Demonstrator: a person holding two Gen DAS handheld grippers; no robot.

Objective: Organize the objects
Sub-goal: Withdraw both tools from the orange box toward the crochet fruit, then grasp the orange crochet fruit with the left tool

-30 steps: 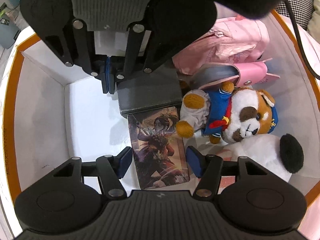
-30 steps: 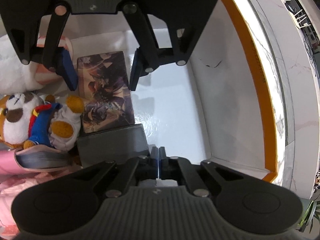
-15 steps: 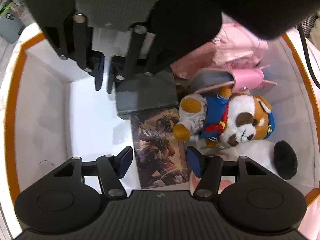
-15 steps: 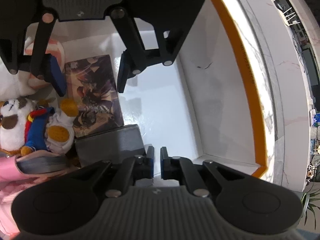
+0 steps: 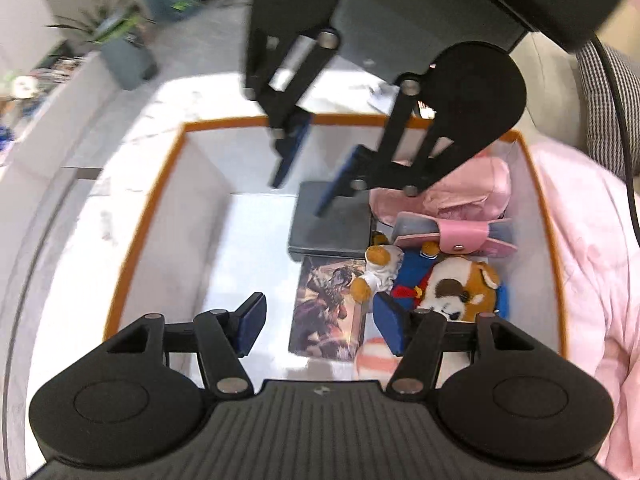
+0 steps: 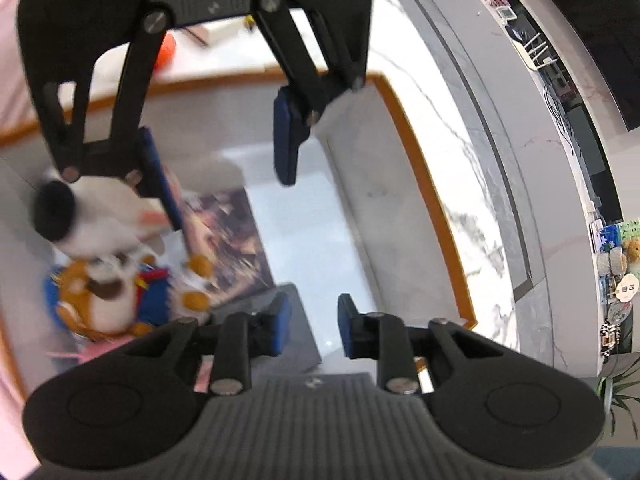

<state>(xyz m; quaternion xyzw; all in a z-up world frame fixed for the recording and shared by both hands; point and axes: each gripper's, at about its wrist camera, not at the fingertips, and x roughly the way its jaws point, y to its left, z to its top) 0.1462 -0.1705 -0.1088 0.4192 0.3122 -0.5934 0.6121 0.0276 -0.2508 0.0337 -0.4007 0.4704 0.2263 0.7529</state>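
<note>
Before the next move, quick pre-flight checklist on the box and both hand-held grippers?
1. Left hand-held gripper open and holding nothing: ok.
2. Right hand-held gripper open and holding nothing: ok.
3. Dark grey case lying flat on the box floor, free of both grippers: ok.
4. Picture card flat beside the case: ok, though the plush dog overlaps one edge.
5. Both grippers above the orange-rimmed box: ok.
6. Pink items fully settled inside the box: cannot tell, partly hidden.
</note>
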